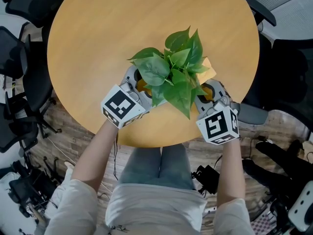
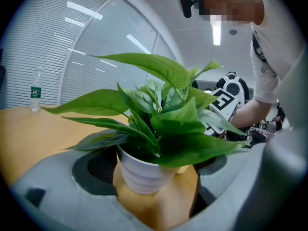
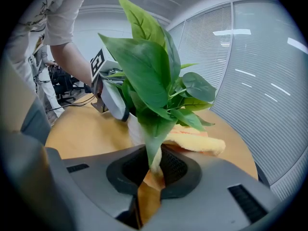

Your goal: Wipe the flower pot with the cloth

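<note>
A leafy green plant (image 1: 173,67) stands in a white ribbed pot (image 2: 144,177) near the front of the round wooden table (image 1: 98,28). Leaves hide the pot in the head view. My left gripper (image 1: 139,84) is at the pot's left, open, its jaws wide on either side of the pot (image 2: 154,165). My right gripper (image 1: 208,92) is at the pot's right, shut on a yellow cloth (image 3: 197,142) pinched between its pads (image 3: 153,174). The cloth (image 1: 209,71) trails toward the pot's side (image 3: 134,129).
A water bottle (image 2: 35,91) stands far across the table. Dark office chairs (image 1: 19,58) (image 1: 293,67) ring the table, with cables and gear on the floor (image 1: 210,175). The table's front edge (image 1: 156,145) lies just behind both grippers.
</note>
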`<action>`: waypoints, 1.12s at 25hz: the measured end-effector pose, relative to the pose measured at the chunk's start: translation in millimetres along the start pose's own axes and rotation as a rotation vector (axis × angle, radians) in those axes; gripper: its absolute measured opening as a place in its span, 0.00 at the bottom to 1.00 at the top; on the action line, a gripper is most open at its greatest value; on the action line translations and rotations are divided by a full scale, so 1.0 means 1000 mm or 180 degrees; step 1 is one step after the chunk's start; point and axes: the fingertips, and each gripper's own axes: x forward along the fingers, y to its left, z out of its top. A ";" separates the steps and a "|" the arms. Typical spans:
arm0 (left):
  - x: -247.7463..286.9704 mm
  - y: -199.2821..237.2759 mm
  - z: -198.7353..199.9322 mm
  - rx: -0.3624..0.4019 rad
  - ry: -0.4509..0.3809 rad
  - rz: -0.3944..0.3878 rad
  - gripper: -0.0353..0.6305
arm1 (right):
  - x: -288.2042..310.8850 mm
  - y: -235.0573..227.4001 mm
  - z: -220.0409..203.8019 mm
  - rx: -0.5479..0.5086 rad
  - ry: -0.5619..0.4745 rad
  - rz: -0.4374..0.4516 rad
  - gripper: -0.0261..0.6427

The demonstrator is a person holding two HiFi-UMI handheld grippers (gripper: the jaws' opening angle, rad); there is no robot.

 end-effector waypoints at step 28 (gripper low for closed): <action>0.006 0.004 0.003 -0.0507 -0.0142 0.1359 0.77 | -0.006 0.013 0.000 0.0032 -0.0008 0.0048 0.11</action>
